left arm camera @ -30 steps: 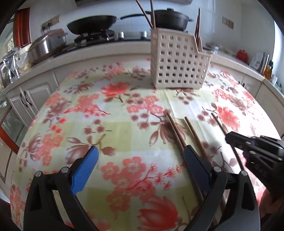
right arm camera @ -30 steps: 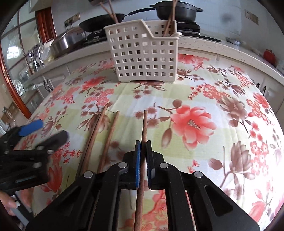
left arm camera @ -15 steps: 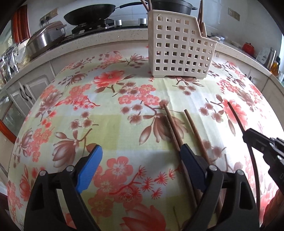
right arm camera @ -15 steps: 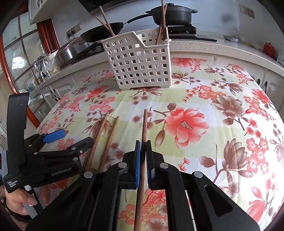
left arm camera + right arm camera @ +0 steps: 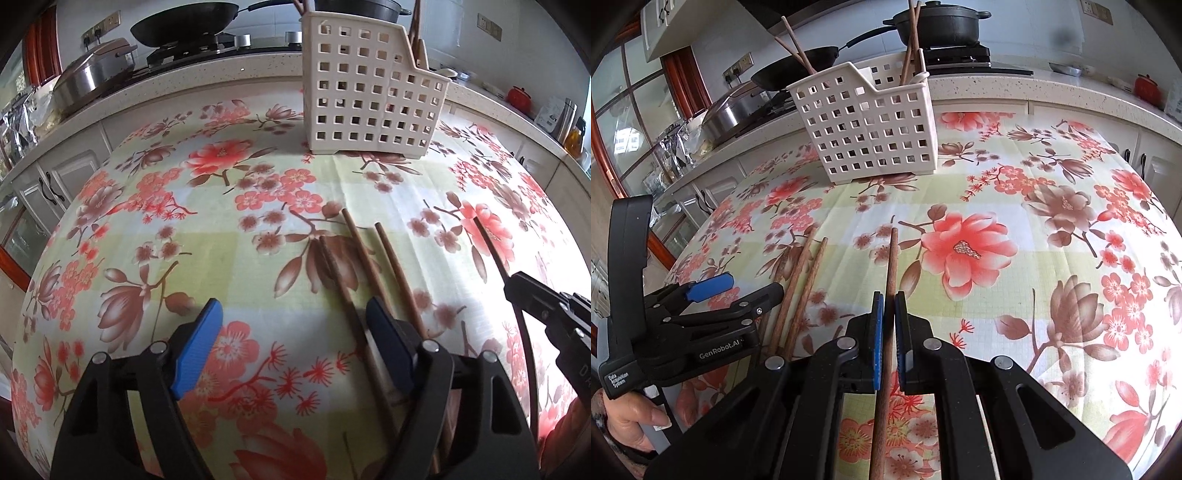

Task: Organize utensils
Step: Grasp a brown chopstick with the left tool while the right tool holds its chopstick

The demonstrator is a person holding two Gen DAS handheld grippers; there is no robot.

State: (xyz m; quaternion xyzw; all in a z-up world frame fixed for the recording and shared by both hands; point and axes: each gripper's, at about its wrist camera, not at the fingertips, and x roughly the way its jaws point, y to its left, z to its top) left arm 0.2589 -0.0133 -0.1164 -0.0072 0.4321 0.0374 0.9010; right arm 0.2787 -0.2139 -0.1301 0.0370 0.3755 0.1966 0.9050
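A white perforated utensil basket (image 5: 369, 92) stands at the far side of the flowered tablecloth, also in the right wrist view (image 5: 868, 125), with several chopsticks upright in it. My right gripper (image 5: 888, 306) is shut on a brown chopstick (image 5: 891, 266), held a little above the cloth; it also shows in the left wrist view (image 5: 496, 258). My left gripper (image 5: 295, 325) is open and empty, low over the cloth. Three loose chopsticks (image 5: 365, 266) lie by its right finger; two show in the right wrist view (image 5: 801, 280).
A counter runs behind the table with a frying pan (image 5: 184, 26), a black pot (image 5: 942, 22) and a steel pan (image 5: 92, 70). Cabinets (image 5: 48, 184) stand at the left. A red pot (image 5: 519, 98) sits at the far right.
My right gripper has lifted the chopstick off the cloth and risen. My left gripper has drawn nearer the basket and stays open.
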